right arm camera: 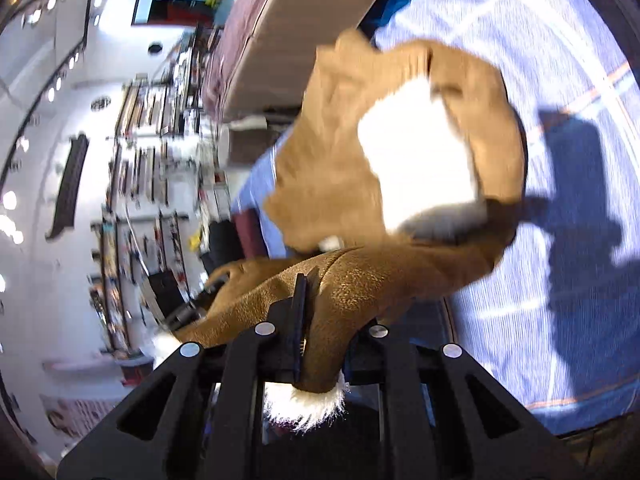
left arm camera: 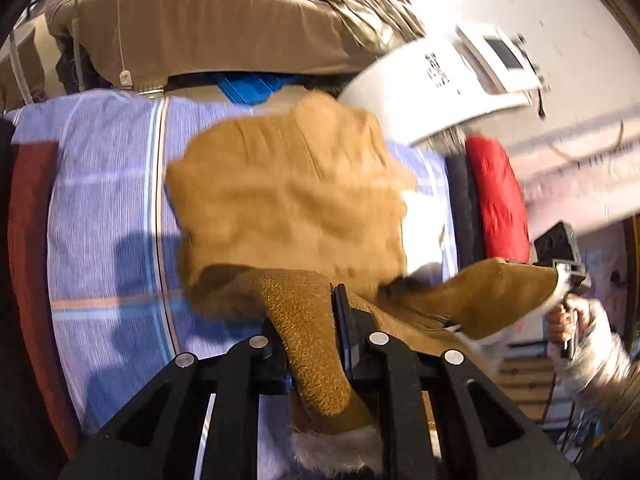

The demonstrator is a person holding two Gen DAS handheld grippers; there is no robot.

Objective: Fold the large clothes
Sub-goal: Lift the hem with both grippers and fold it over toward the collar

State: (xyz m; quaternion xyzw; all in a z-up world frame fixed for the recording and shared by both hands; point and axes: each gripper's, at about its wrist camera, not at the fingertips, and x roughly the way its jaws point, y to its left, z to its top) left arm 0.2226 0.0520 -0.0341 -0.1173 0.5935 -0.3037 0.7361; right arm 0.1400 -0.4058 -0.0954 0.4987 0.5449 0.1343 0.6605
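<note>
A tan suede coat [left arm camera: 288,192] with white fleece lining lies partly on a blue striped bed sheet [left arm camera: 104,208]. My left gripper [left arm camera: 310,320] is shut on an edge of the coat and holds it raised. In the right wrist view the coat [right arm camera: 340,168] hangs over the sheet [right arm camera: 560,100] with a white lining patch showing. My right gripper [right arm camera: 316,312] is shut on another coat edge with a fleece trim. The right gripper also shows in the left wrist view [left arm camera: 564,272], held in a hand at the far right, gripping the coat's edge.
A red cushion [left arm camera: 500,200] and dark folded fabric lie at the sheet's right end. A white machine [left arm camera: 436,92] stands behind. A brown bed [left arm camera: 208,28] lies beyond the sheet. Shelves and lights [right arm camera: 132,160] fill the room to the left.
</note>
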